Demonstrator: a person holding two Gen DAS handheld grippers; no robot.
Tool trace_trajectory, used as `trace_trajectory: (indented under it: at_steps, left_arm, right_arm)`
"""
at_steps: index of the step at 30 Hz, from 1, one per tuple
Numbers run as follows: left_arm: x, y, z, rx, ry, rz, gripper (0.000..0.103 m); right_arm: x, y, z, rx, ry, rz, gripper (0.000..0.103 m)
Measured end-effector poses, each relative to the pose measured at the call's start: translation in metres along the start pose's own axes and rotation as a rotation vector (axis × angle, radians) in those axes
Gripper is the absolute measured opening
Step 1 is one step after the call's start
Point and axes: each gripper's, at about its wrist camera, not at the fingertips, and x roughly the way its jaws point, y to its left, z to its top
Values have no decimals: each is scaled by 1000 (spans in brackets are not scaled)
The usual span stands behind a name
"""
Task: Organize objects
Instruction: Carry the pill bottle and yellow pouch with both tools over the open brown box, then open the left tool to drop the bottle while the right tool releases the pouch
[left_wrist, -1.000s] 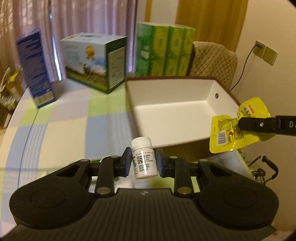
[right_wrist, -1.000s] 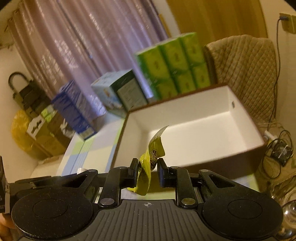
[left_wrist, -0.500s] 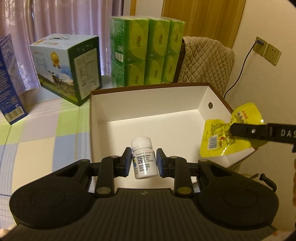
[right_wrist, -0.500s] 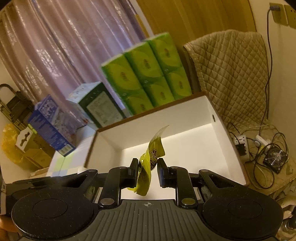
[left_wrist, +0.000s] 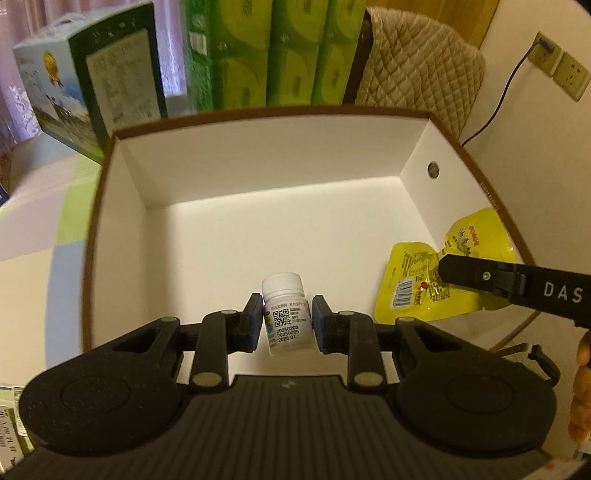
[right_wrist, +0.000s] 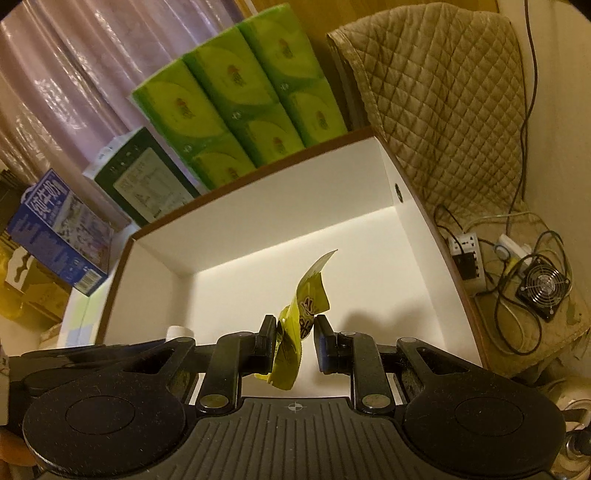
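A white box (left_wrist: 258, 177) with a brown rim lies open below both grippers. My left gripper (left_wrist: 287, 325) is shut on a small white pill bottle (left_wrist: 286, 314) with a printed label, held upright over the box's near side. To its right a yellow snack pouch (left_wrist: 413, 288) hangs from a finger of my right gripper (left_wrist: 480, 275), over the box's right near corner. In the right wrist view my right gripper (right_wrist: 295, 341) is shut on the yellow pouch (right_wrist: 306, 295) above the box (right_wrist: 295, 206). The bottle's cap (right_wrist: 180, 331) peeks up at the left.
Green tissue packs (left_wrist: 269, 51) and a white-green carton (left_wrist: 92, 85) stand behind the box, and a blue carton (right_wrist: 55, 229) stands further left. A quilted chair cover (right_wrist: 443, 92) is at the back right. A power strip, cables and a small fan (right_wrist: 543, 288) lie on the floor to the right.
Both grippers have moved forward and over the box while holding their objects. The box now fills both views, and the pouch has come inside its right edge.
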Motion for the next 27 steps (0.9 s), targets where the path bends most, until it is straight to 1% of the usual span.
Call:
trace_trajectory:
  at_steps: [5,9,10,11,12,15,16,21,22,23,27]
  left_arm:
    - [21,-3,1,-4,49,-9,25]
    - [28,-4,-1,-5,69,-28,25]
    - [29,-5,-1,-4,73,-34,32]
    - [28,-5,-1,-7,73,-38,40]
    - [27,-4,-1,-11,66,-39,43]
    - [26,-3,1,-8,57,-29,47]
    - [25,-1,1,-12,56,-25,49]
    - [19,9,0,-34,52,-6,52]
    - [17,11,0,-39,50,-5,55]
    - [16,12,1,-44,49,-4,59]
    - [8,16,1,-50,33,6,62]
  right_arm:
    - [9,-5,1,-5,18,-17,18]
    - [14,-7,3,-6,27,-26,18]
    - [15,-8,3,-5,28,-28,18]
    - [15,-8,4,-4,28,-29,18]
    - [16,-9,4,-4,29,-31,18]
    - [17,-10,5,-2,31,-31,18]
    - [18,-9,6,-2,32,-31,18]
    - [22,-7,7,0,34,-24,18]
    - [23,-7,8,1,34,-21,18]
    - [24,-6,8,2,33,-14,18]
    - [24,-2,9,14,-9,59,19]
